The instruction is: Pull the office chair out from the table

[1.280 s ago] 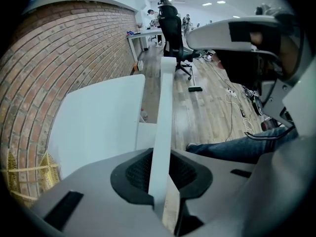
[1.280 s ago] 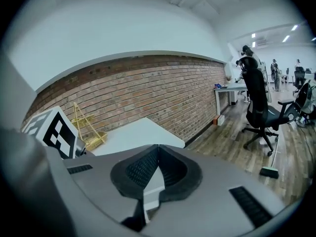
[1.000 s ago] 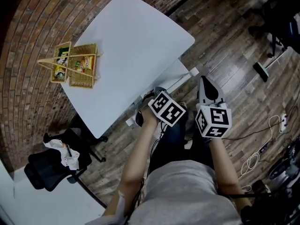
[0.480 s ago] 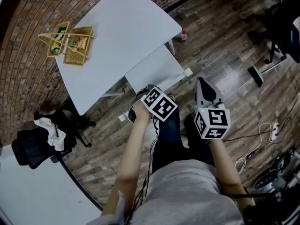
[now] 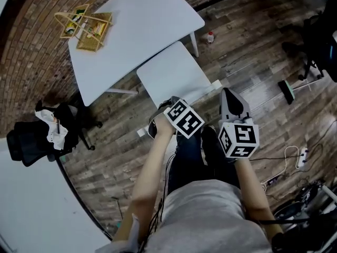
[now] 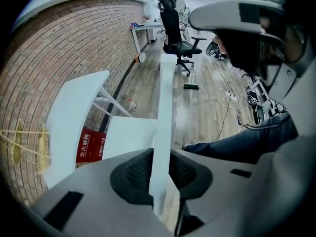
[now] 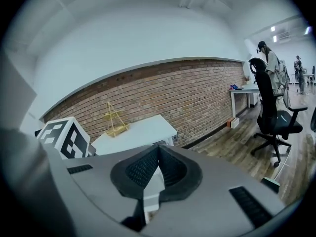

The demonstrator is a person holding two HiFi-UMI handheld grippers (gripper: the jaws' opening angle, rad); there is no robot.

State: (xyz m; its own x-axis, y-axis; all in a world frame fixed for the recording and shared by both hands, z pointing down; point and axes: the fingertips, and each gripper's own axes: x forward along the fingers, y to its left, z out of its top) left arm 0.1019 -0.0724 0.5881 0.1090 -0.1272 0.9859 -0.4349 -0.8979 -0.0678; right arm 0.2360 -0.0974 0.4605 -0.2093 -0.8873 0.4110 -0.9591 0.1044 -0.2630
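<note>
A basket (image 5: 87, 24) sits on the table (image 5: 147, 15) by the brick wall (image 5: 31, 62). A bottle (image 5: 210, 37) stands on the floor beside a table leg, and a black chair (image 5: 23, 141) heaped with cloth is well off to the left. The white chair (image 5: 176, 75) stands between table and person, its far edge at the table's rim. The left gripper (image 6: 162, 154) points down over the chair back (image 6: 165, 93), fingers (image 6: 139, 169) partly open and clamped on that thin panel. The right gripper (image 7: 158, 151) hangs near the back's right end, fingers shut tip to tip, holding nothing. A second ago only a strip of seat showed from under the table.
</note>
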